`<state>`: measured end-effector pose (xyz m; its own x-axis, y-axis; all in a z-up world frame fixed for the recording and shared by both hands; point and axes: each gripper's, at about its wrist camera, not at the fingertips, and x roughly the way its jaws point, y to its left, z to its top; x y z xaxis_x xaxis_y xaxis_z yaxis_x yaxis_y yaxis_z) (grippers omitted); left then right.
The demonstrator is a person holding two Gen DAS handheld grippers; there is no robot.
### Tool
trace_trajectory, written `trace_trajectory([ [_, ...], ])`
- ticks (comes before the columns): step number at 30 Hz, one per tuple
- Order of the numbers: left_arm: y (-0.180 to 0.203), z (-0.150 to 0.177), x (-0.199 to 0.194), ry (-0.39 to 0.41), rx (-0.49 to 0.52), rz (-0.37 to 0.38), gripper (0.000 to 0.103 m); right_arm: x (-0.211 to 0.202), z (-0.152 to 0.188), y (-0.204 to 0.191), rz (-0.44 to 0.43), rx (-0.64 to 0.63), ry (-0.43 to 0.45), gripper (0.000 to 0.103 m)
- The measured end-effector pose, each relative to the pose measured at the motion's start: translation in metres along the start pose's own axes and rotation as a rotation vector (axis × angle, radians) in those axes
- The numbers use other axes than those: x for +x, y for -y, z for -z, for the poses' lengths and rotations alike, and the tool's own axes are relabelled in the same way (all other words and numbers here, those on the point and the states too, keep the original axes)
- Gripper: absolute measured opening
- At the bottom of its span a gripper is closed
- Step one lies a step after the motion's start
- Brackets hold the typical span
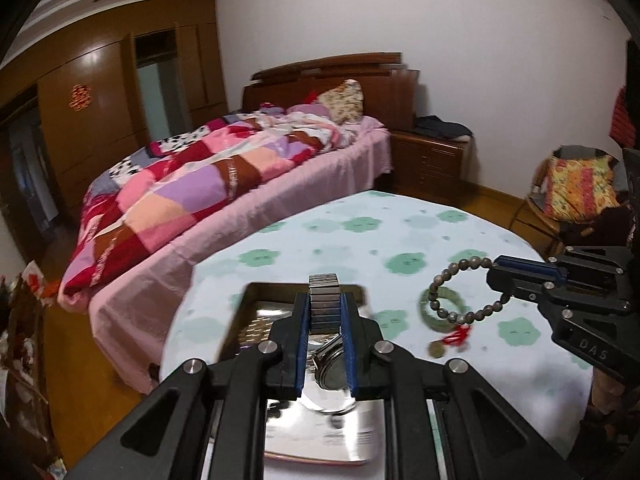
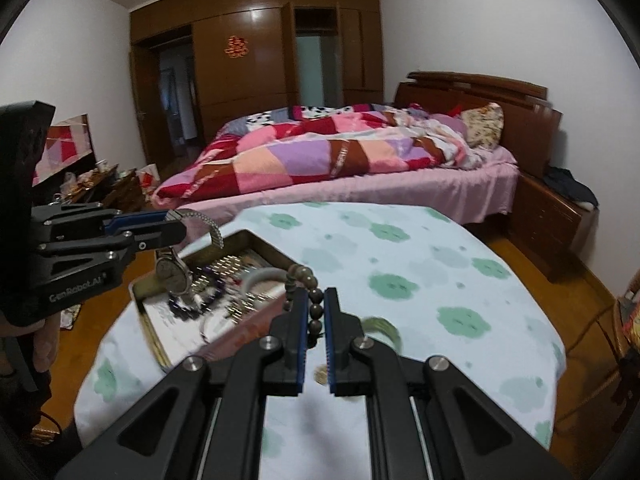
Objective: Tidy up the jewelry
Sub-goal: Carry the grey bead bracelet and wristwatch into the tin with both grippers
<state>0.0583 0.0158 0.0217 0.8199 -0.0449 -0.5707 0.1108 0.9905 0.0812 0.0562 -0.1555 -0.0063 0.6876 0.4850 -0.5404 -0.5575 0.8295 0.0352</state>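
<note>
The left tool (image 1: 325, 300) pinches the watch (image 1: 326, 336) directly above the tray (image 2: 160, 344); the right tool (image 2: 316, 300), pinching the bead bracelet (image 2: 310, 296), hangs just beside it.

Bedroom w/ white walls, wood floor (image 2: 516, 256); bed (image 2: 360, 176) w/ patchwork quilt (image 1: 192, 184), brown wardrobe (image 2: 248, 76), nightstand (image 1: 432, 156).

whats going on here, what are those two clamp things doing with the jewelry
A person is sorting jewelry on a table with a green-flowered cloth. The left tool is shut on the metal band of a wristwatch, which hangs over a metal tray already holding a few pieces. The right tool is shut on a brown bead bracelet with a red tassel, lifted beside the tray. A green bangle hangs looped on the bead bracelet.
</note>
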Motion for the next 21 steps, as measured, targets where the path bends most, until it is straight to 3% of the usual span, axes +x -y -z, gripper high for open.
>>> trace_trajectory([
  [8,-0.036,0.016,0.01,-0.039,-0.046,-0.063,0.015,0.022,-0.009,-0.039,-0.084,-0.055,-0.012,0.01],
  [14,-0.041,0.032,0.025,-0.081,-0.053,-0.089,0.015,0.043,-0.003,-0.057,-0.141,-0.065,-0.059,0.01],
  [21,-0.046,0.05,0.049,-0.139,-0.082,-0.097,0.015,0.071,0.011,-0.071,-0.146,-0.081,-0.128,0.01],
])
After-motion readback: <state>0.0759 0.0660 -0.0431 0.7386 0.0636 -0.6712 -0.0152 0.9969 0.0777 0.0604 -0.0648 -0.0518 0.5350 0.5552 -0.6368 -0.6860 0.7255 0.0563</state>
